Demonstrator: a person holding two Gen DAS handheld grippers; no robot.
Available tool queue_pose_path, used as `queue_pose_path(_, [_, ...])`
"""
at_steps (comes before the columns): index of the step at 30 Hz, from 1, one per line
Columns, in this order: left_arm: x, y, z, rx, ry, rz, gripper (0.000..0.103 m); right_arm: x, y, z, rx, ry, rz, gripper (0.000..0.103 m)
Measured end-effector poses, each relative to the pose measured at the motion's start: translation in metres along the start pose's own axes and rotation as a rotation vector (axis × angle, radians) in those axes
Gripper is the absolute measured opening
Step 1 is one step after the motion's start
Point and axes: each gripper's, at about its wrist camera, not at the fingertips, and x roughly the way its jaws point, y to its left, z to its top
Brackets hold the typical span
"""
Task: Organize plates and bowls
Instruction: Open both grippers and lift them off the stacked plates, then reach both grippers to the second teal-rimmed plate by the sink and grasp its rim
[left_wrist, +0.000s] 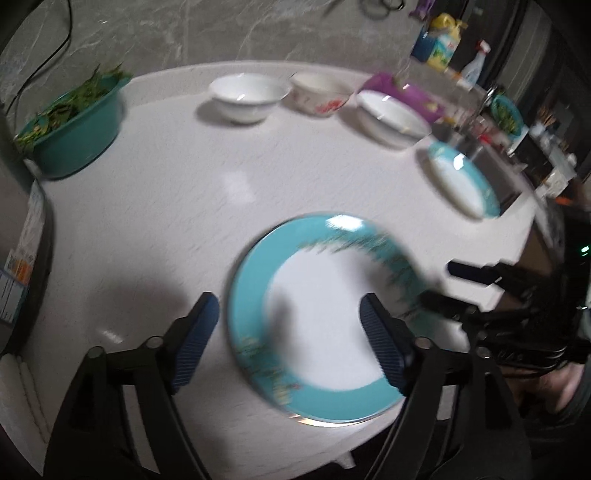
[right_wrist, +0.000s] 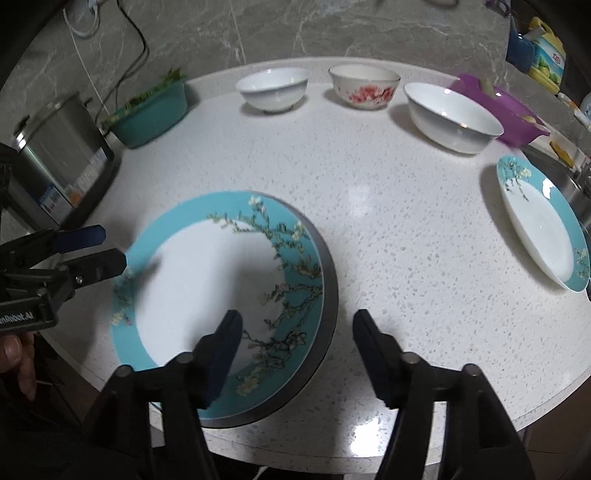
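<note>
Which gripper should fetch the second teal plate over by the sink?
Right, probably. The second plate lies to the right of the near plate, on the right gripper side. Its jaws are open and empty.

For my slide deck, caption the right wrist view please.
Open right gripper above a teal-rimmed plate on the white counter; three bowls behind.

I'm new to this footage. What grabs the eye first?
The turquoise plate with blossom branches, at the counter's near edge, both open grippers over it. A second plate sits far right, and three bowls line the back.
</note>
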Motion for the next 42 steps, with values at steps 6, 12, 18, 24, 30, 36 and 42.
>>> queue_pose_path(6, [-0.003, -0.047, 0.039, -0.098, -0.006, -0.230, 0.089, -0.031, -0.077, -0.003, 0.291, -0.062, 0.210, 0.079])
queue_pose_path(12, [0.035, -0.115, 0.073, -0.122, 0.027, -0.286, 0.090, -0.063, -0.197, -0.001, 0.550, -0.134, 0.260, 0.080])
queue_pose_path(18, [0.105, -0.178, 0.109, -0.211, 0.087, -0.304, 0.090, -0.083, -0.325, -0.004, 0.626, -0.150, 0.261, 0.080])
queue_pose_path(24, [0.182, -0.230, 0.144, -0.227, 0.159, -0.317, 0.090, -0.078, -0.422, -0.004, 0.664, -0.108, 0.291, 0.082])
queue_pose_path(30, [0.241, -0.245, 0.167, -0.256, 0.188, -0.272, 0.090, -0.055, -0.449, 0.012, 0.567, -0.060, 0.372, 0.081])
queue_pose_path(36, [0.278, -0.258, 0.186, -0.214, 0.228, -0.205, 0.090, -0.011, -0.456, 0.031, 0.522, 0.046, 0.422, 0.072])
queue_pose_path(42, [0.301, -0.275, 0.191, -0.137, 0.256, -0.131, 0.080, 0.008, -0.457, 0.044, 0.473, 0.096, 0.440, 0.064])
